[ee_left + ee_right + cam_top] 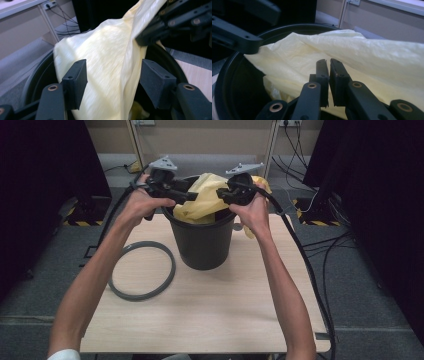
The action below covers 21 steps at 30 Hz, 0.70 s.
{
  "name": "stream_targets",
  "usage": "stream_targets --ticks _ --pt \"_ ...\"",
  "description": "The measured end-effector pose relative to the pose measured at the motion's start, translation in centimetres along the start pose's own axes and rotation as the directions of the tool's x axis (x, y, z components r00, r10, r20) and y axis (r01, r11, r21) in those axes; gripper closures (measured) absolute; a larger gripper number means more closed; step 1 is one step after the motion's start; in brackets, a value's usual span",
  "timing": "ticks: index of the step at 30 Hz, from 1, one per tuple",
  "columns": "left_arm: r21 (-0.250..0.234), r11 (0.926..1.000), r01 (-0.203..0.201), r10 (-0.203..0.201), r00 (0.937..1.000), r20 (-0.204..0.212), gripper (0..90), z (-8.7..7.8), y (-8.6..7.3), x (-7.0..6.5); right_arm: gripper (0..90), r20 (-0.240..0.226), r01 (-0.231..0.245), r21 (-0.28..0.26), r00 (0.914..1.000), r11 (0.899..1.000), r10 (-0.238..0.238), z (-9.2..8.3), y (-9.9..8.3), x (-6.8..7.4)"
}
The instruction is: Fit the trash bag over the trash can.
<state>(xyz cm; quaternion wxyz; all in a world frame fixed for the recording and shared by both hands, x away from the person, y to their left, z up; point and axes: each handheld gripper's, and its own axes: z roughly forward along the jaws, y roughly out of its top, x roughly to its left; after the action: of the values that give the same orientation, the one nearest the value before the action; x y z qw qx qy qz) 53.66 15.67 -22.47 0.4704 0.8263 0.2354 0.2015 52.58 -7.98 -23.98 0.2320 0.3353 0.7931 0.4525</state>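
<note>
A black bin (202,245) stands at the back middle of the wooden table (215,315). A pale yellow plastic bag (202,200) sits in it and bulges over the rim. My left gripper (192,196) reaches over the bin's left rim. In the left gripper view my left gripper (113,85) stands open, with the bag (105,62) hanging between its pads. My right gripper (222,195) is over the right rim. In the right gripper view its jaws (328,65) are nearly together, pinching the bag (367,52) and stretching it up.
A grey ring (142,270) lies flat on the table left of the bin. Black curtains hang on both sides. Cables (325,245) trail over the floor at the right, and the right gripper's cable runs along the table's right edge.
</note>
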Motion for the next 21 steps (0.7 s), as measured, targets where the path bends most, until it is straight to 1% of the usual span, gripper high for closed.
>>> stream_targets --ticks 2,3,4,5,6,7,8,9,11,12,15,18,21 --pt "0.005 0.9998 -0.021 0.021 0.9998 0.002 35.9 1.2 0.6 -0.3 85.6 -0.005 0.004 0.000 1.0000 1.000 -0.004 -0.5 -0.4 0.0" --pt "0.010 0.9997 -0.021 0.021 0.9997 0.009 36.0 2.1 0.9 -0.5 85.5 -0.009 -0.001 -0.001 1.0000 1.000 0.001 -0.6 -0.5 0.0" --pt "0.021 0.9991 -0.036 0.036 0.9988 0.032 38.9 2.8 1.1 -0.6 85.3 -0.014 -0.006 0.000 0.9999 1.000 0.006 -0.8 -0.7 -0.1" --pt "0.025 0.9979 -0.060 0.058 0.9971 0.048 51.4 3.1 1.1 -0.7 85.2 -0.018 -0.010 0.002 0.9998 1.000 0.010 -1.0 -0.9 -0.2" --pt "0.034 0.9969 -0.071 0.069 0.9961 0.055 68.3 3.7 1.2 -0.7 85.0 -0.020 -0.010 0.000 0.9997 1.000 0.010 -1.1 -1.1 -0.2" --pt "0.047 0.9967 -0.067 0.065 0.9968 0.047 76.8 4.0 1.1 -0.7 84.5 -0.019 -0.012 0.000 0.9997 1.000 0.012 -1.3 -1.3 -0.4" --pt "0.072 0.9948 -0.072 0.070 0.9972 0.027 82.6 4.2 1.0 -0.5 83.9 -0.020 -0.018 -0.004 0.9996 1.000 0.018 -1.6 -1.5 -0.5" --pt "0.088 0.9934 -0.073 0.072 0.9973 0.010 85.7 4.2 0.8 -0.4 83.1 -0.023 -0.025 -0.008 0.9994 1.000 0.025 -1.8 -1.7 -0.7" --pt "0.113 0.9912 -0.069 0.070 0.9976 -0.004 88.1 4.1 0.3 0.1 80.7 -0.018 -0.037 -0.010 0.9991 0.999 0.037 -2.4 -2.2 -1.0" --pt "0.123 0.9909 -0.055 0.057 0.9983 -0.012 88.4 3.9 0.1 0.4 79.3 -0.012 -0.041 -0.013 0.9991 0.999 0.041 -2.7 -2.4 -1.3" --pt "0.135 0.9902 -0.036 0.040 0.9987 -0.031 88.7 3.2 -0.7 1.2 72.4 0.004 -0.064 -0.017 0.9980 0.998 0.064 -3.6 -3.2 -2.0" --pt "0.140 0.9902 -0.004 0.012 0.9986 -0.052 88.8 2.4 -1.5 2.1 59.4 0.038 -0.103 -0.016 0.9939 0.995 0.104 -4.4 -4.0 -3.0" --pt "0.142 0.9898 0.012 -0.002 0.9978 -0.066 88.8 1.7 -2.3 2.8 48.7 0.093 -0.142 -0.025 0.9852 0.990 0.144 -5.0 -4.6 -4.1"
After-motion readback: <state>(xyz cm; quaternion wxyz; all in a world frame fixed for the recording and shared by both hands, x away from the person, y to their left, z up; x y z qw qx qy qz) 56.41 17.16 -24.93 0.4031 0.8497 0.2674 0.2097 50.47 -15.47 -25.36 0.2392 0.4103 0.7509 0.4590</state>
